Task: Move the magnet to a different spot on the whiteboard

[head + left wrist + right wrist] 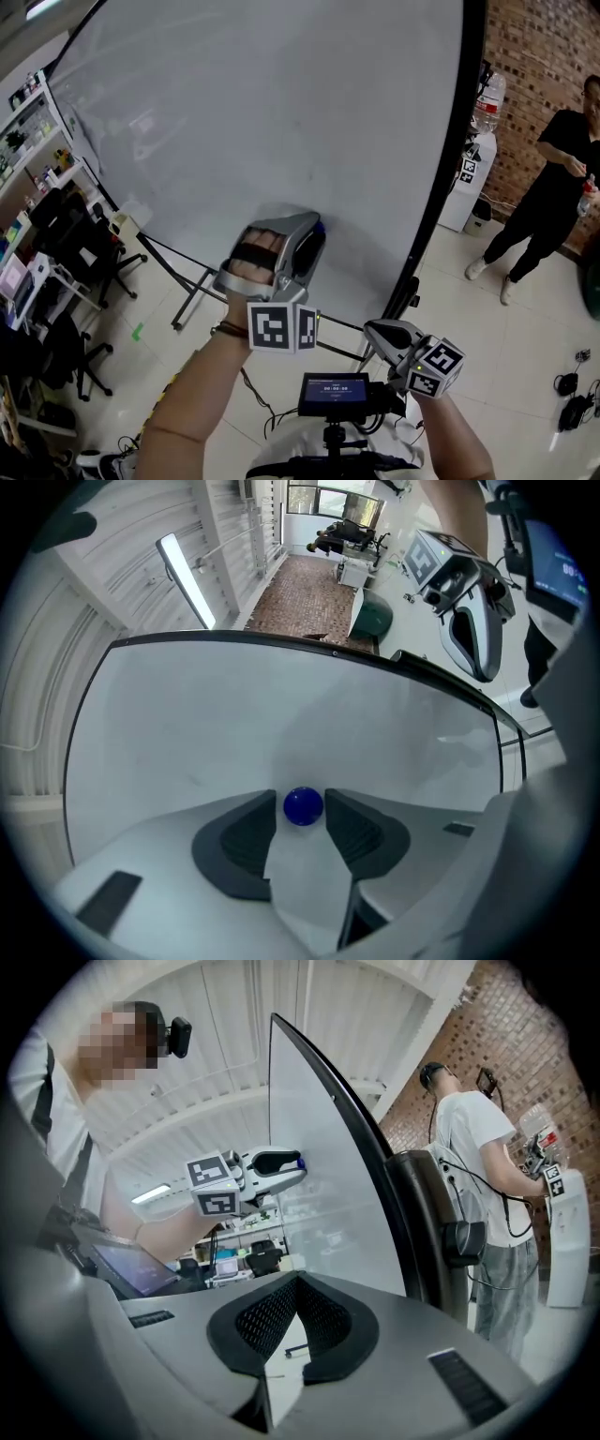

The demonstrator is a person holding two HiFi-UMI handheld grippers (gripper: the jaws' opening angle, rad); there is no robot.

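The left gripper [302, 800] clamps the blue magnet [303, 806], low on the whiteboard [281, 112], likely to pull it free, while the right gripper [294, 1282] hangs off the whiteboard's edge, jaws together, empty.

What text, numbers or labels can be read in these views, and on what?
No text is legible in any view.
Small screen: a row of light digits, too blurred to read.
Left marker cube, right marker cube: black-and-white code squares, no letters.
Bottle: red label, too small to read.
Whiteboard: no writing.
Magnet: plain blue, no print.
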